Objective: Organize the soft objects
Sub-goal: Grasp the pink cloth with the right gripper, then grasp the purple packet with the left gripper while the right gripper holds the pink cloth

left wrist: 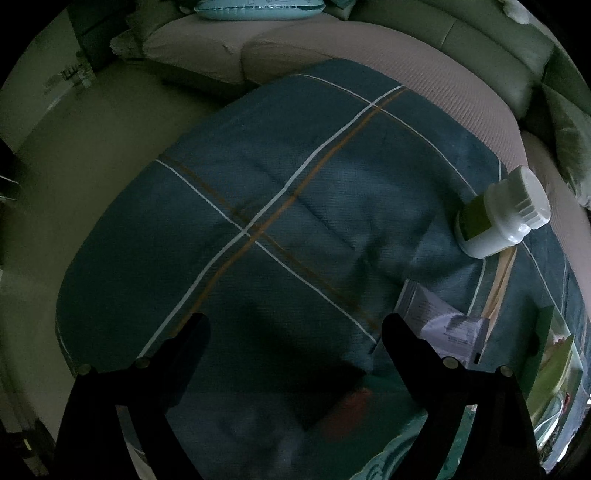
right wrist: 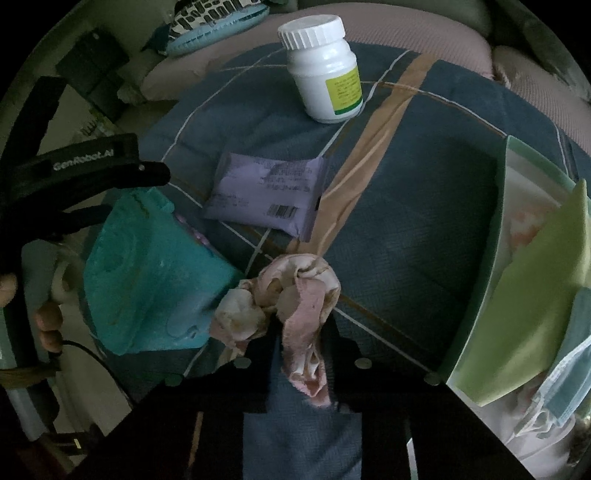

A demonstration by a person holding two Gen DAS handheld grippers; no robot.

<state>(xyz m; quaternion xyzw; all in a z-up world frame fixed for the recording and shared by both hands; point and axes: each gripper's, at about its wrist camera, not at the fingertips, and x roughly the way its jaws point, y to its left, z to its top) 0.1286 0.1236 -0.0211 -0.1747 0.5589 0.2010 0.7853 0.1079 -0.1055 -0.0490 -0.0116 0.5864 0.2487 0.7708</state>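
The right gripper [right wrist: 301, 332] is pinching shut on the crumpled pink cloth [right wrist: 291, 291] at the frame's six o'clock, while the left gripper [left wrist: 295, 332] is hovering open and empty. The bin [right wrist: 476, 295] at three o'clock is already holding soft pieces; the teal towel [right wrist: 147, 273] at nine o'clock is waiting its turn.

light: dim | sofa [left wrist: 424, 66]: pinkish seat, grey-green back (curved by lens) | floor [left wrist: 92, 122]: pale | cushion [right wrist: 218, 26]: patterned

Bottle: you see a white plastic screw-cap bottle [right wrist: 325, 70] standing on the blue plaid blanket [right wrist: 406, 229].
Packet: lilac barcoded wrapper [right wrist: 266, 192] lies nearby.
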